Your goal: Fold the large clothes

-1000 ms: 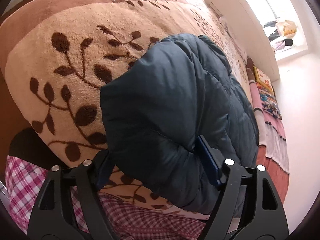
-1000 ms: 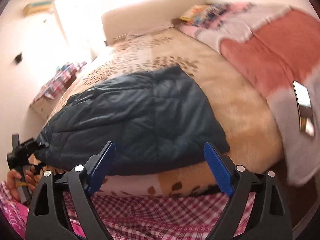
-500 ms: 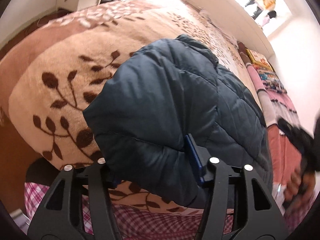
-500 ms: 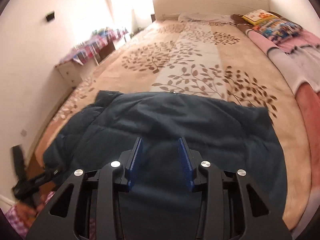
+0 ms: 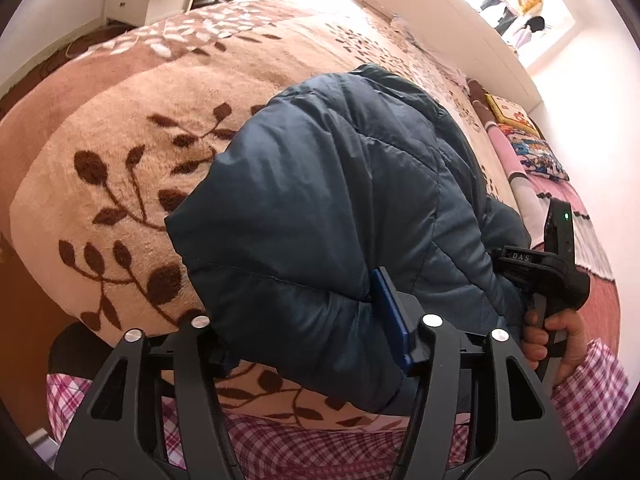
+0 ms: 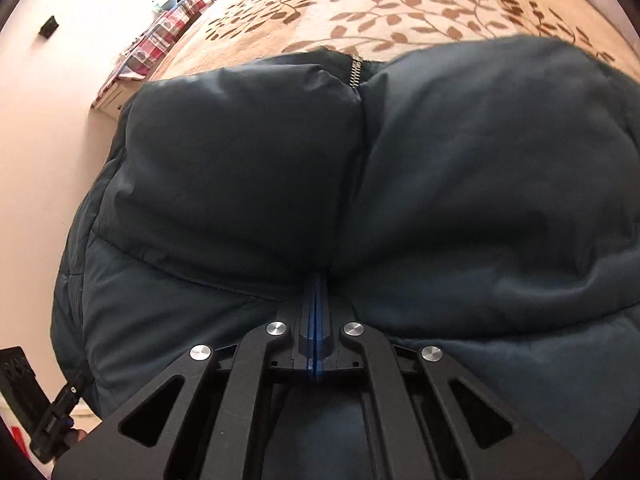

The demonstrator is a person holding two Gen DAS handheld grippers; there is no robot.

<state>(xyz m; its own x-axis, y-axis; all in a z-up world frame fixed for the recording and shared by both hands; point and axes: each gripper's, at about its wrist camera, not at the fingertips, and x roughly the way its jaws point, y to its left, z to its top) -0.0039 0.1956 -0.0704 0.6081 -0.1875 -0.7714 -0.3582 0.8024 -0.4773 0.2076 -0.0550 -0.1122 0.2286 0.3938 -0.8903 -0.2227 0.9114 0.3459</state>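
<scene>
**Both grippers set on the near edge of the jacket, ready for the fold**

The dark blue quilted puffer jacket (image 5: 340, 208) lies on the bed, spread over a beige blanket with brown leaf sprigs (image 5: 120, 168). In the left wrist view it fills the centre and lower right of the frame; in the right wrist view it takes up nearly everything, with its metal zip (image 6: 356, 72) showing at the upper centre where the two padded front panels meet.

The step in hand looks like the grasp that comes before a fold. The left gripper (image 5: 304, 320) has a thick roll of the jacket's near edge between its jaws, which have just been opening a little; the blue pad (image 5: 390, 316) at lower centre presses into the fabric, the other pad is hidden behind the bulge, so this reads as a grip on the jacket. The right gripper (image 6: 316, 308), at lower centre of its own view, has just been closing and its jaws now stand fully together, buried in the crease between the panels. Whether a pinch of fabric is caught there cannot be told.

At the right edge of the left wrist view, a hand (image 5: 556, 344) holds the right gripper's handle against the jacket.

The next move probably calls for lifting both holds together and carrying the near edge up the frame toward the white headboard (image 5: 440, 28). The padding is springy and slippery, so the right hold may need checking first
</scene>
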